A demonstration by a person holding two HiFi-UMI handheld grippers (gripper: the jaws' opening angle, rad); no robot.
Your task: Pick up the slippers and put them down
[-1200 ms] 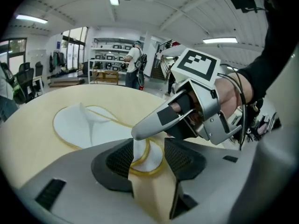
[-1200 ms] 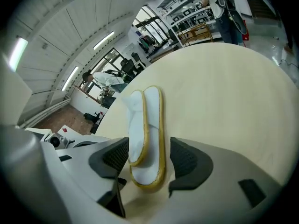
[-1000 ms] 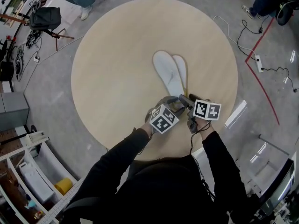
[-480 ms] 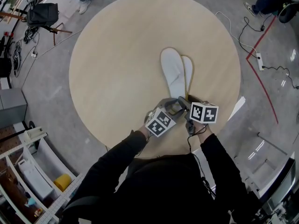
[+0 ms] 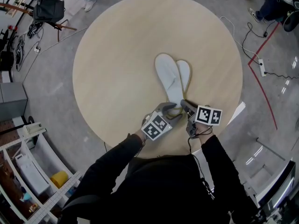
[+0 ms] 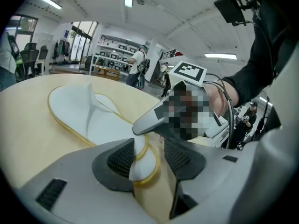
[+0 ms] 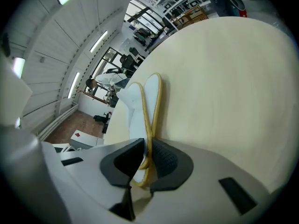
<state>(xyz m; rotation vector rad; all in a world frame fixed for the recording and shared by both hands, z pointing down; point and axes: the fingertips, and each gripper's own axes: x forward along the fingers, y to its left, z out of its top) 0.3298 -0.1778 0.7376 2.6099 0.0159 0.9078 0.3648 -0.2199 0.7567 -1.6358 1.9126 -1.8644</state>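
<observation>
1. Slippers (image 5: pixel 169 78): a white pair with yellow rims was recorded lying flat on the round table (image 5: pixel 112 55), a little toward the person's side of centre. The heels pointed at the person. The left-hand slipper (image 6: pixel 88 118) was seen overlapping the right-hand slipper (image 5: pixel 184 71) near the heels.
2. Handling (judged): the soles were taken to be thin, light and floppy. If a slipper were held by the heel alone, the toe would be expected to droop and swing. Nothing fragile was noted, and little slip was expected against the ribbed pads.
3. Hold point (judged): the heel rim was considered best, being thin enough for nearly closed jaws. The white strap was noted as an alternative.
4. Right gripper (image 7: pixel 148 160): the pads were found clamped on the yellow-rimmed heel of the right-hand slipper. These jaws had just been closing.
5. Left gripper (image 6: pixel 147 158): the jaws were found apart, with the heel of the left-hand slipper between them. The heel was seen leaning on one pad, with a gap at the other, so no grip was recorded.
6. Against the earlier frames: both grippers were already at the heels. The slippers were found in much the same place and had not been lifted.
</observation>
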